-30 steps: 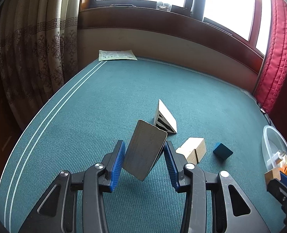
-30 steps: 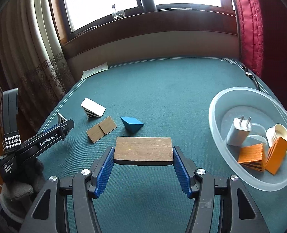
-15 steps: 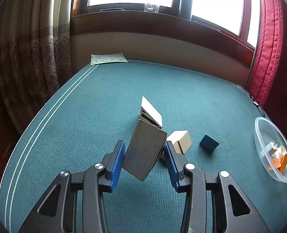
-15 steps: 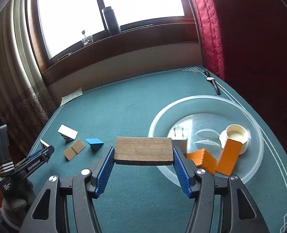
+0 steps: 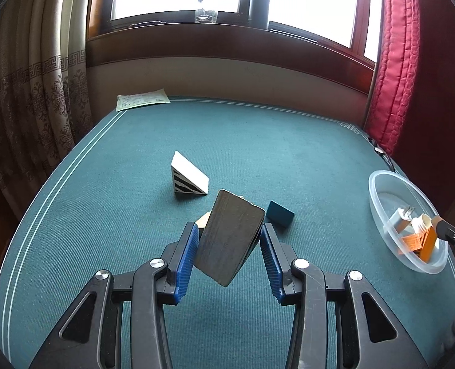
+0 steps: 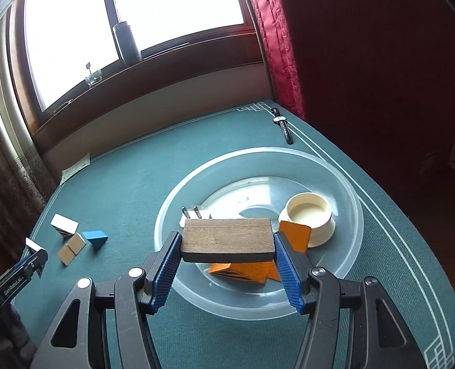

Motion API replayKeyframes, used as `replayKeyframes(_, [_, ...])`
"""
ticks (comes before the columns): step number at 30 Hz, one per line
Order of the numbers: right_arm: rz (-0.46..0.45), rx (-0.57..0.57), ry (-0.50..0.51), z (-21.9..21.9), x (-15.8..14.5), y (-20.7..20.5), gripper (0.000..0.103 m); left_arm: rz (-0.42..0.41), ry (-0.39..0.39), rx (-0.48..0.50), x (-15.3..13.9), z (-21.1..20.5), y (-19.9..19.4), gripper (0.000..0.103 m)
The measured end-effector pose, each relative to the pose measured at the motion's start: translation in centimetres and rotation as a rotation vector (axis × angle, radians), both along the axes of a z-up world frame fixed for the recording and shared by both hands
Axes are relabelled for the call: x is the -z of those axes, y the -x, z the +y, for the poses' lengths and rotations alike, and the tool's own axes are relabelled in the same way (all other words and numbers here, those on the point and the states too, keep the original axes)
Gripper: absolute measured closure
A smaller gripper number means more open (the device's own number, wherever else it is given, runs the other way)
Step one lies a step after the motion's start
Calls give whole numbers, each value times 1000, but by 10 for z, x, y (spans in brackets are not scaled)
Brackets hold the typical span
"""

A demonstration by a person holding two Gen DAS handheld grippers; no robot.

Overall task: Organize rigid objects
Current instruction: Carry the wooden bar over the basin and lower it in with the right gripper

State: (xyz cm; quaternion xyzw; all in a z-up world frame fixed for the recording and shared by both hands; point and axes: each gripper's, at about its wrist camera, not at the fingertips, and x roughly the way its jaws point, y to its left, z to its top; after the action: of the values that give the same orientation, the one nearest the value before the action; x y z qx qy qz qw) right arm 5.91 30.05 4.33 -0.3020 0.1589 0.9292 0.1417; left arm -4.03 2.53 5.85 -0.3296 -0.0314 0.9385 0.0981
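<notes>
While the right tool point(image 6: 227, 246) pinched a dark wooden block point(image 6: 227, 239) above the clear bowl point(image 6: 347, 184), the left tool point(image 5: 229, 250) gripped a tilted wooden slab point(image 5: 230, 236) over the tabletop point(image 5: 258, 141).

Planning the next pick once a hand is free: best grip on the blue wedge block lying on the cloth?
Judging by its pose, take the blue wedge block from above, tongs closing on its two flat triangular end faces, not the sloped top. It lies on one face with the slope up, so pads on the slope would likely slip. The end toward the paired tan blocks is tight; bowl-side approach looks freer.
</notes>
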Motion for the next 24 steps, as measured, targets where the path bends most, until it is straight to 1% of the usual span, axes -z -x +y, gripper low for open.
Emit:
replayKeyframes(7, [-28,14,-20,21,8,5,39,3,12,49,-5,24,-6,60])
replayKeyframes(8, [-30,10,-18,22,9,5,36,3,14,57,-6,28,-7,60])
replayKeyframes(9, [-26,13,-14,24,9,4,29,4,16,64,-7,32,-8,60])
replayKeyframes(10, [-18,20,-14,26,9,1,28,4,18,71,-7,36,-9,60])
replayKeyframes(24, [16,35,-14,49,6,-27,28,-9,62,228,-9,111,-17,60])
